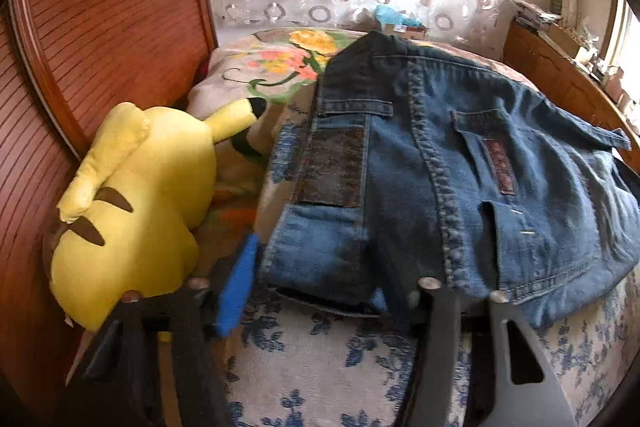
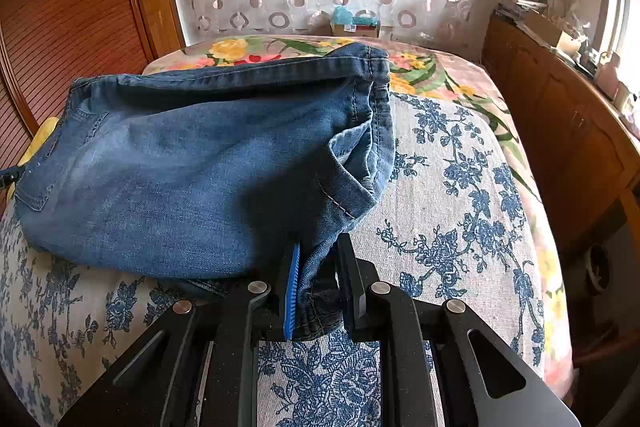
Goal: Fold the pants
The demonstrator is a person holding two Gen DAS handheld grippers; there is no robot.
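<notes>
Blue jeans point(image 1: 420, 167) lie folded on the bed, back pockets and waistband facing up in the left wrist view. My left gripper point(image 1: 320, 263) stands half apart around their near left corner. Its blue-padded finger point(image 1: 236, 287) sits just left of the denim edge, and the other finger is a dark blur over the cloth. The denim between them lies flat, not pinched. In the right wrist view the jeans point(image 2: 180, 167) spread away to the left with a hem folded over at the right. My right gripper point(image 2: 318, 287) is shut on a bunched fold at their near edge.
A yellow plush toy point(image 1: 132, 211) lies at the left against the wooden headboard point(image 1: 100, 27). The bed cover point(image 2: 460, 207) is white with blue flowers, over a brighter floral blanket point(image 2: 432, 67) further back. A wooden cabinet point(image 2: 560, 131) with clutter runs along the right, and a patterned curtain hangs behind.
</notes>
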